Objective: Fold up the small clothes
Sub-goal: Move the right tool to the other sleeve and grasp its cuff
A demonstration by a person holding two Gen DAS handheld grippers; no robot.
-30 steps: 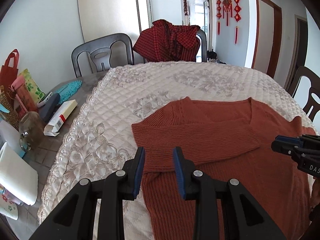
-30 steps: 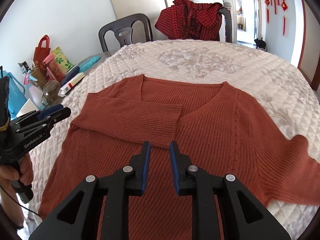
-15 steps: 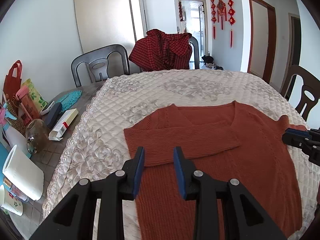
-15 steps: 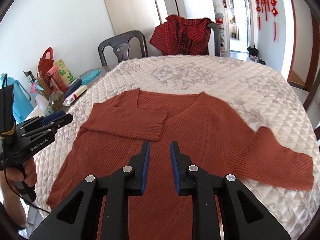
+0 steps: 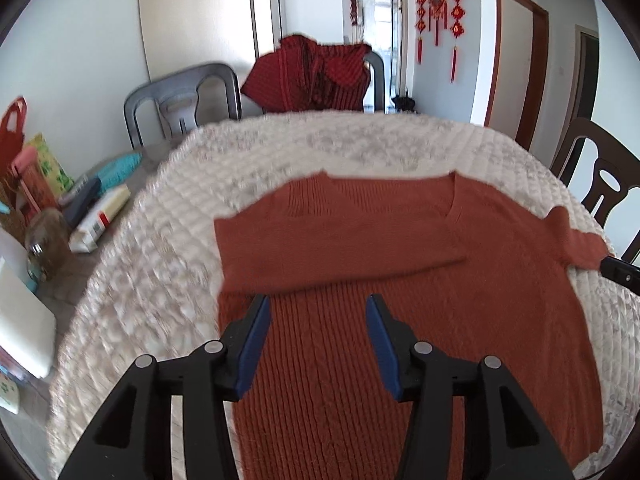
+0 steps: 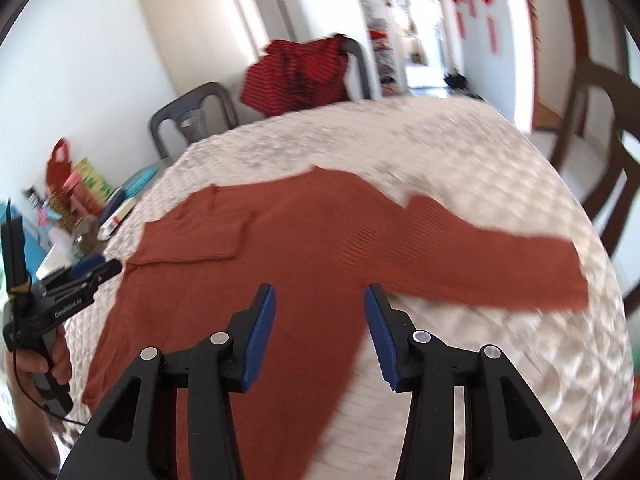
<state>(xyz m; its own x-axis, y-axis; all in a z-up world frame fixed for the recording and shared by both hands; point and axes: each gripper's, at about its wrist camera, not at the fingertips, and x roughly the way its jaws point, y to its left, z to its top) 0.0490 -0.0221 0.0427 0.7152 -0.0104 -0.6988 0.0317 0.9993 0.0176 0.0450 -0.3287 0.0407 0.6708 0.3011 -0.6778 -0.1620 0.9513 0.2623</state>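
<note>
**Mia:** On the big table (image 5: 520, 152) with the puffy white cover (image 5: 152, 280), what is that?

**Sam:** A rusty red sweater (image 5: 400, 280). It lies flat in the middle of the cover, with its V neck toward the far side. It has long knit lines running down it.

**Mia:** Where are its arms?

**Sam:** The left sleeve (image 5: 320, 252) is folded across the chest. The right sleeve (image 6: 500, 268) sticks straight out to the side on the cover.

**Mia:** What are the black grabbers doing?

**Sam:** The left gripper (image 5: 318, 344) hangs over the bottom part of the sweater. Its blue jaws are opening, and nothing is pinched between them. The right gripper (image 6: 320, 332) hangs near where the right sleeve meets the body. Its jaws are opening too, with nothing held. Both pictures are a bit blurry.

**Mia:** Who holds them?

**Sam:** A hand (image 6: 40, 364) grips the left one's handle at the table edge.

**Mia:** What else is in the room?

**Sam:** White walls. A gray chair (image 5: 184, 100) stands at the far side. Next to it, a red checked cloth (image 5: 312, 76) hangs on another chair. A dark brown chair (image 5: 600, 184) stands at the right. Red knot decorations (image 5: 436, 12) hang by a doorway.

**Mia:** And the little things?

**Sam:** At the left edge sit a white box (image 5: 100, 220), a glass jar (image 5: 48, 240) and a red bag (image 5: 14, 132).
</note>
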